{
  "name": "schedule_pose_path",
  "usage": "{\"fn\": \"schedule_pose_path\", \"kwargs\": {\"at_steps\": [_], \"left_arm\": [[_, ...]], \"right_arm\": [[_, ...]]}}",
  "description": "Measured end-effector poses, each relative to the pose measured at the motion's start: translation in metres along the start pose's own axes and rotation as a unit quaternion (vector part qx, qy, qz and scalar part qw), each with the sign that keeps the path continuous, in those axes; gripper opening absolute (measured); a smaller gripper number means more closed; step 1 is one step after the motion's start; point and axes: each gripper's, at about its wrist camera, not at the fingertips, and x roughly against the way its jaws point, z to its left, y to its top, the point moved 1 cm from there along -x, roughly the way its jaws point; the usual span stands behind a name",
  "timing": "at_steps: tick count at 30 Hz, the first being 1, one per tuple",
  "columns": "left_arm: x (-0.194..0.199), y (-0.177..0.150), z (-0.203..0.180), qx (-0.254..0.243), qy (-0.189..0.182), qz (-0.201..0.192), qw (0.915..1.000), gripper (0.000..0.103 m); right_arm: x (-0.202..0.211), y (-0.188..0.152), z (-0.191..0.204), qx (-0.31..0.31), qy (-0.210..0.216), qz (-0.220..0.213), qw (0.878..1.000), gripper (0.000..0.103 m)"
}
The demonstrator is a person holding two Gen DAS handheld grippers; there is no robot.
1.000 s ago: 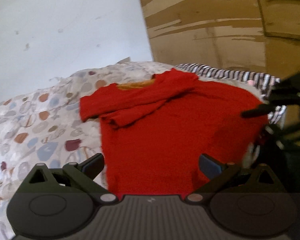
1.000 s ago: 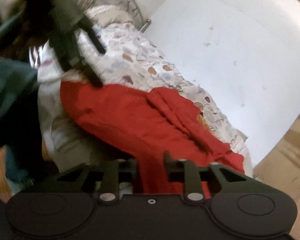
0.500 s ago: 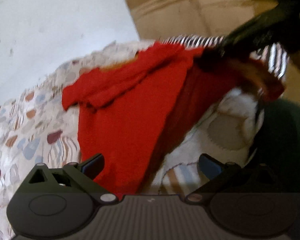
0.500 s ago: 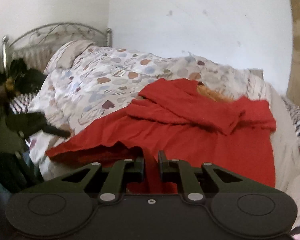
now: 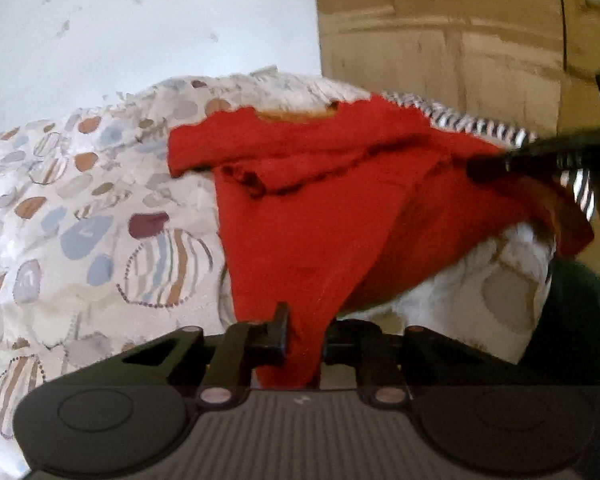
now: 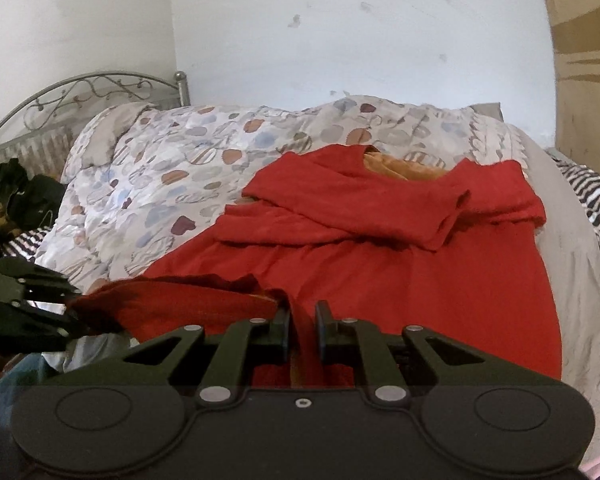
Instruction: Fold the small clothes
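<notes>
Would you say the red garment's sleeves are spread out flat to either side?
No, the red garment has its sleeves folded across its chest.

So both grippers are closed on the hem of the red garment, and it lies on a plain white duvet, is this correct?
Not quite: the duvet is not plain white but patterned with coloured spots, as the right wrist view shows. The rest holds: the left gripper and the right gripper are each closed on the near edge of the red garment.

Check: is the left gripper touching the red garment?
Touching. The left wrist view shows the left gripper with jaws just closed on the red garment, hem pinched between them.
</notes>
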Motion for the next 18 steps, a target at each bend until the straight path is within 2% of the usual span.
{"fn": "schedule_pose_path", "kwargs": {"at_steps": [3,4,6,8,10,13,16,18], "left_arm": [[0.001,0.008,-0.001,-0.006,0.010,-0.020,0.9997,0.008],[0.001,0.012,0.000,-0.003,0.011,-0.025,0.9996,0.008],[0.000,0.024,0.004,0.014,0.008,-0.035,0.9993,0.008],[-0.001,0.038,0.009,0.031,0.007,-0.047,0.9984,0.008],[-0.001,0.053,0.014,0.045,0.003,-0.058,0.9973,0.008],[0.002,0.075,0.018,0.055,-0.007,-0.074,0.9958,0.008],[0.007,0.094,0.015,0.043,-0.009,-0.091,0.9949,0.008],[0.013,0.107,0.009,0.034,-0.012,-0.105,0.9939,0.008]], "right_arm": [[0.001,0.000,0.005,0.012,-0.008,-0.001,1.000,0.018],[0.003,-0.001,0.007,0.018,-0.010,-0.001,1.000,0.024],[0.009,-0.002,0.012,0.029,-0.013,-0.004,0.999,0.038],[0.016,-0.006,0.018,0.040,-0.014,-0.007,0.999,0.065],[0.024,-0.013,0.026,0.049,-0.016,-0.010,0.999,0.079],[0.028,-0.028,0.037,0.057,-0.009,0.004,0.998,0.087],[0.024,-0.043,0.051,0.088,-0.036,0.016,0.995,0.090],[0.018,-0.050,0.059,0.104,-0.071,0.019,0.992,0.090]]}}
